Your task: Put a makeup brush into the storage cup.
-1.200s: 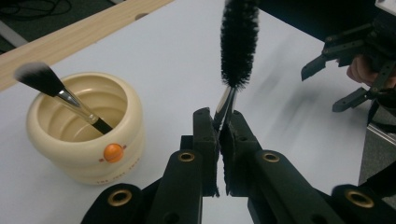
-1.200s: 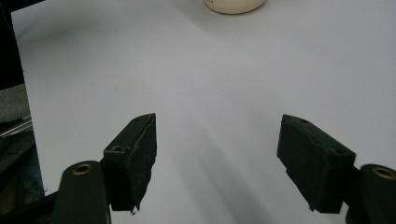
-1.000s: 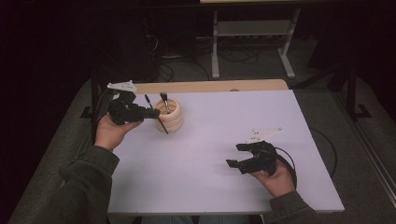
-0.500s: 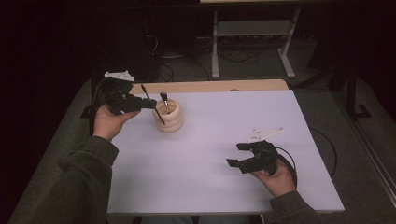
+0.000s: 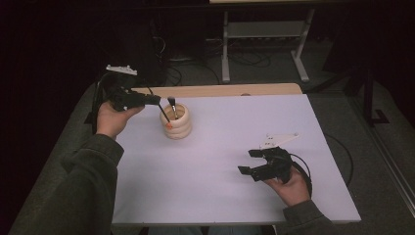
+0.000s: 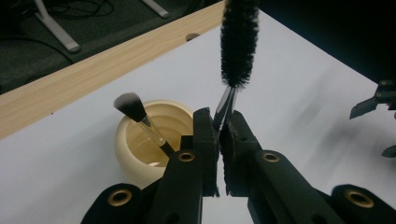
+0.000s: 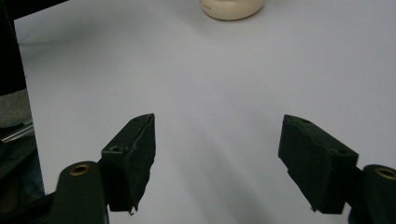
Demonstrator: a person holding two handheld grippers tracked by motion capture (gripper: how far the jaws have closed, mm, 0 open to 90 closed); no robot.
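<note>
1. The bottle brush is pinched by its twisted wire stem in the left tongs, whose jaws are pressed together on it. In the left gripper view the bristled head stands up from the jaws toward the top centre of the frame.
2. In the high view the brush's long axis slants from the left tongs down to an orange tip by the cream ribbed holder, upper left of centre on the white surface.
3. A makeup brush leans inside the holder, its head up and to the left.
4. I judge that the next move depends on the brush's slant across the holder's rim.
5. The right tongs rest at lower right, jaws spread and empty, well apart from the holder; the left hand is the nearer.
</note>
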